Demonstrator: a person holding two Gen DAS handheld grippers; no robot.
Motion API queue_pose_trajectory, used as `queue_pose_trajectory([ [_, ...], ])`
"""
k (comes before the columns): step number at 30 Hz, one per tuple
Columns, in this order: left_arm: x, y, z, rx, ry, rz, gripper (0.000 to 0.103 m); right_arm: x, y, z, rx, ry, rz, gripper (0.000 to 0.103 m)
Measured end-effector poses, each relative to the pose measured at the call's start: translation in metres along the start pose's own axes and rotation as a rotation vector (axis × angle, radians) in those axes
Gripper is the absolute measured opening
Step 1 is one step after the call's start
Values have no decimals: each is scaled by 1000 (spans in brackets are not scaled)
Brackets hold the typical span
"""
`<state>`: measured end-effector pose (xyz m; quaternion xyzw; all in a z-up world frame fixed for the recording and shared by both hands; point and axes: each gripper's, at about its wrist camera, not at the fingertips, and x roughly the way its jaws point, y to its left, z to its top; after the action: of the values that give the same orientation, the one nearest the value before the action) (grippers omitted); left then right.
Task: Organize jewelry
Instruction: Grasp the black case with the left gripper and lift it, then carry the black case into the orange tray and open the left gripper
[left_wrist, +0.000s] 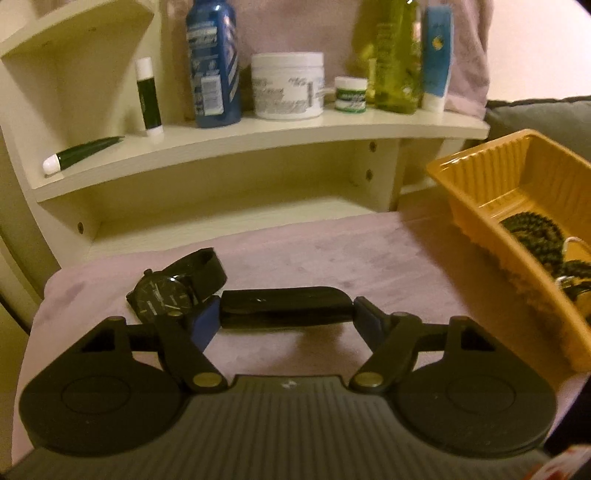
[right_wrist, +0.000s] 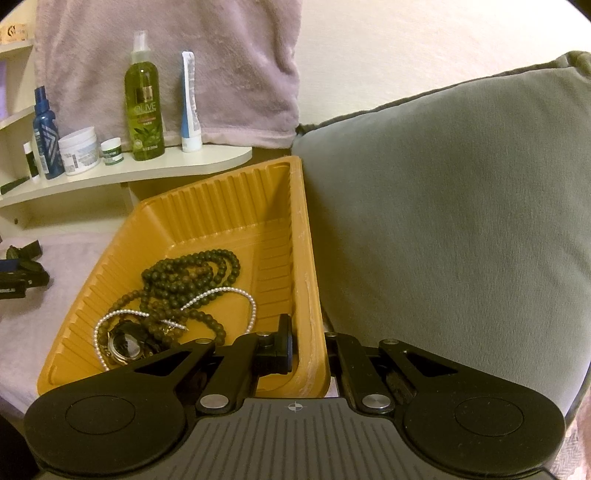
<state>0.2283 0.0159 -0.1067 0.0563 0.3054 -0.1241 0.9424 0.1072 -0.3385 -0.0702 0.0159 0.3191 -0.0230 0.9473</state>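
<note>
Most of the jewelry already lies in the orange tray (right_wrist: 177, 221): a heap of dark bead necklaces (right_wrist: 192, 280), a white pearl strand (right_wrist: 236, 293) and a metal-cased watch (right_wrist: 123, 345) rest on its floor. One piece is left outside it, a black wristwatch (left_wrist: 162, 299) lying on the lilac cloth (left_wrist: 332, 254) to the left of the tray, well apart from its rim.

The left gripper (left_wrist: 286, 314) stands wide around the black wristwatch's long strap (left_wrist: 284, 308), a blue pad at each end of it; whether the pads already press on it I cannot tell.

The right gripper (right_wrist: 310, 354) is clamped on the tray's near right wall, one finger inside and one outside, apparently steadying it.

By my judgement the task is nearly finished: only the black wristwatch remains to be lifted and carried right into the tray.
</note>
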Motion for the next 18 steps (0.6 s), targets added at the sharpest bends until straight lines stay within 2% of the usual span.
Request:
queue_pose_trajectory([
  [6, -29, -24, 11, -16, -32, -49, 74, -2, -1, -1, 4, -5, 4, 4],
  [18, -66, -93, 27, 13, -92, -221, 74, -8, 0, -2, 10, -20, 14, 4],
])
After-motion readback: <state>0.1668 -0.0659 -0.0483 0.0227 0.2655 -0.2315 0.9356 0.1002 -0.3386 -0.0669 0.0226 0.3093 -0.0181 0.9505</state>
